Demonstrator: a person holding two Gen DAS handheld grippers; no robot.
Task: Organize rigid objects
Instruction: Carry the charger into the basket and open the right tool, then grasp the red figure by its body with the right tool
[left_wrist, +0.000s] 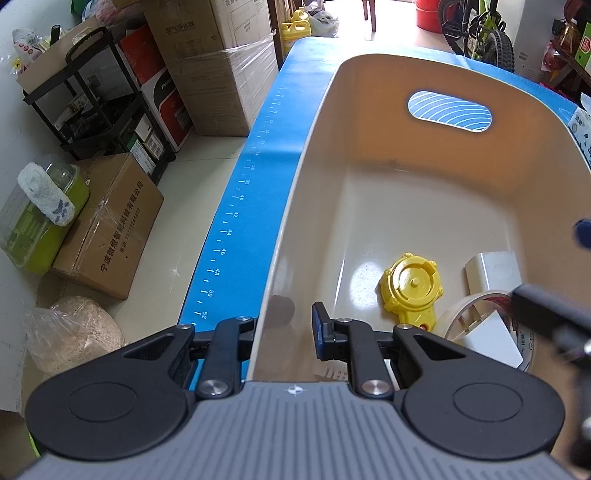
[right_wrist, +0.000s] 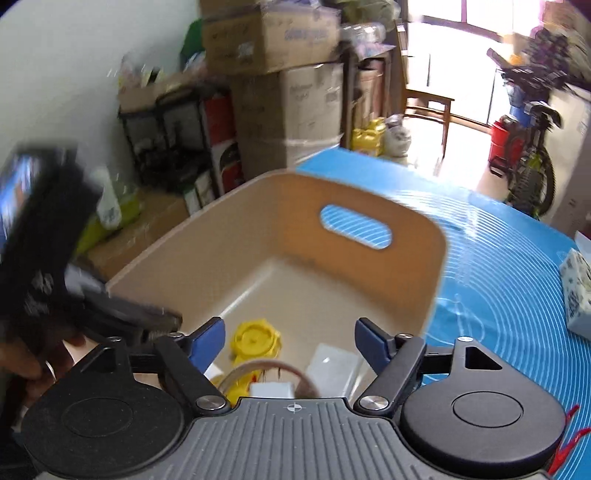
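Step in hand, as I judge it: a drop-off into the bin (right_wrist: 436, 258), right side.

Right hand-held gripper (right_wrist: 290, 341): jaws spread wide, nothing between the pads. It hangs over the near end of the bin, pointing down into it.

Left hand-held gripper (left_wrist: 282, 332): jaws drawn close and pinching the bin's near-left wall, one finger outside, one inside. Reads as steadying the bin.

Bin sits on the blue worktop (right_wrist: 498, 236), long axis running 6 to 12 o'clock in both views, handle slot at the 12 o'clock end.

Contents, all at the 6 o'clock end:
- yellow part (left_wrist: 410, 288): flat, round face up, its tab pointing to about 5 o'clock in the left view.
- tape roll (left_wrist: 480, 317): at 4 o'clock of the yellow part, leaning, not flat.
- white box (left_wrist: 495, 271): beyond the roll, with another white piece lying through it.

Next move, my guess: lift the right gripper clear of the rim, jaws kept apart, and go for another item; the patterned box (right_wrist: 578, 295) at 3 o'clock on the worktop is one candidate.
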